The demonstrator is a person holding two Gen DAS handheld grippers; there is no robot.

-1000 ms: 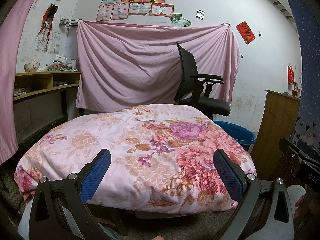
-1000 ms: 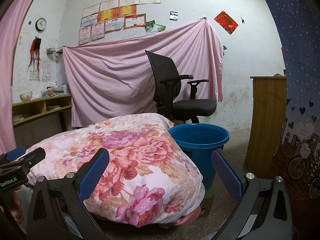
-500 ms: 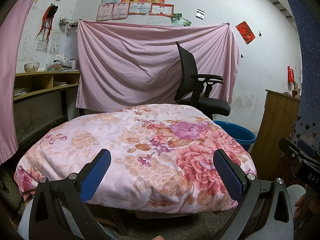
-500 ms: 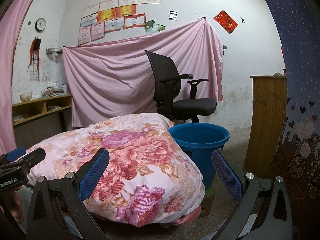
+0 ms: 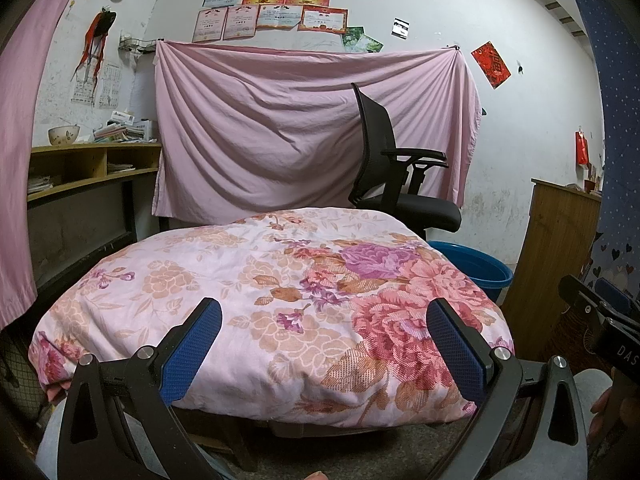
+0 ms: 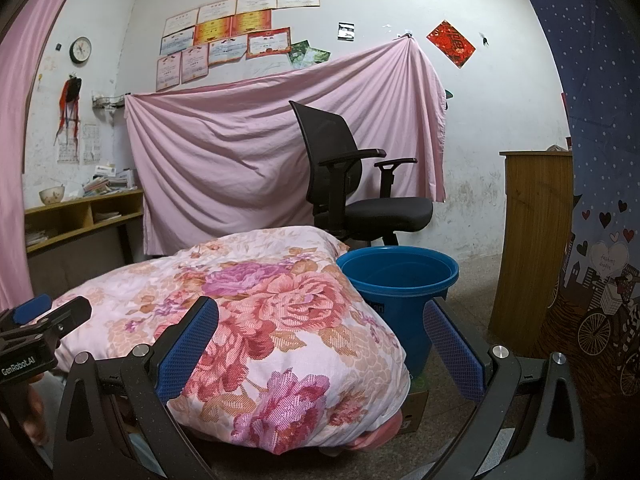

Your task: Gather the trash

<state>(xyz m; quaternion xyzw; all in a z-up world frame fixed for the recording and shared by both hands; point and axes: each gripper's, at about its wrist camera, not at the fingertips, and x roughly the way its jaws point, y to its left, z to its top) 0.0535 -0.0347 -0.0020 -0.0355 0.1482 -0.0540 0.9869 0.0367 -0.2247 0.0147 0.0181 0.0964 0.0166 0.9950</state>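
Over the near edge of the floral quilt [image 5: 280, 280], the left gripper [image 5: 320, 344] hovers with jaws spread wide, nothing between its blue pads [image 5: 192, 348]. Right gripper [image 6: 320, 344] same: wide apart, empty, aimed at the quilt's right end with the blue bucket [image 6: 400, 280] just beyond it on the floor. No trash visible on the quilt or floor in either view; possibly hidden below the quilt's edge, can't tell. Bucket is likely the bin, sitting right of the quilt and in front of the black office chair [image 6: 352, 184]. Good practice for this step: scan low first, keep jaws wide, approach any piece from above, avoid pinching the fabric, use the right gripper for drops since it's closer to the bucket.
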